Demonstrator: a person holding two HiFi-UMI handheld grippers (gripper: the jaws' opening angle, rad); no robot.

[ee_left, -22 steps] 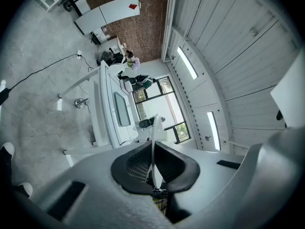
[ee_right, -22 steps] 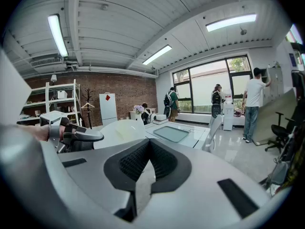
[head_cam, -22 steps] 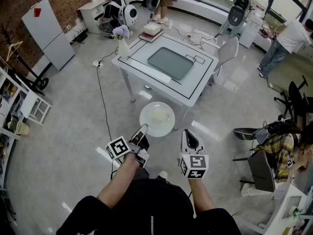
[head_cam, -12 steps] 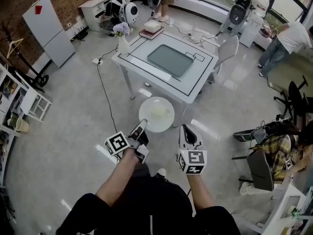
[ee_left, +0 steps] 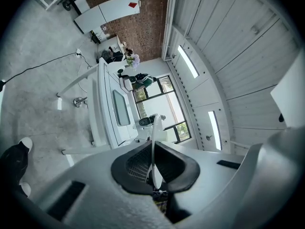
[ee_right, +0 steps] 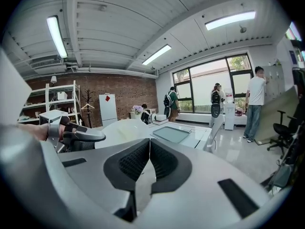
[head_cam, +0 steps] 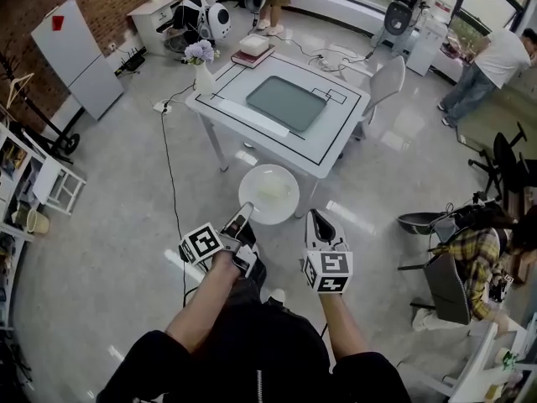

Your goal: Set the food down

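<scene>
1. Now, closest in, at about 11 o'clock from the person's body, the left gripper (head_cam: 245, 211) is clenched on the near rim of a white plate (head_cam: 286, 209). The left gripper view shows that rim edge-on as a thin white line pinched between the dark pads.
2. At about 1 o'clock, the right gripper (head_cam: 315, 217) has its jaws pressed together with nothing between them. It sits just beside the plate's near right edge without touching it.
3. At 12 o'clock, the plate hangs in the air above the floor, short of the table. A pale mound of food (head_cam: 273, 190) lies near its middle.
4. Handling, as a judgement: the plate looks stiff, smooth and breakable, and the food looks soft and loose.
   - Held by one edge only, the plate will want to droop at its far side, and the glossy rim could slip in the pads.
   - The rim is the only sensible place to hold it. A second hold at the plate's 4 o'clock edge would steady it.
   - It should be kept level and lowered flat.
5. Farther out at 12 o'clock stands the white table (head_cam: 337, 139), with a grey mat (head_cam: 289, 103) at its centre that looks the likely landing spot.
6. On the table's far left corner, at about 11 o'clock, are a vase of flowers (head_cam: 201, 65) and a stack of books (head_cam: 253, 50).
</scene>
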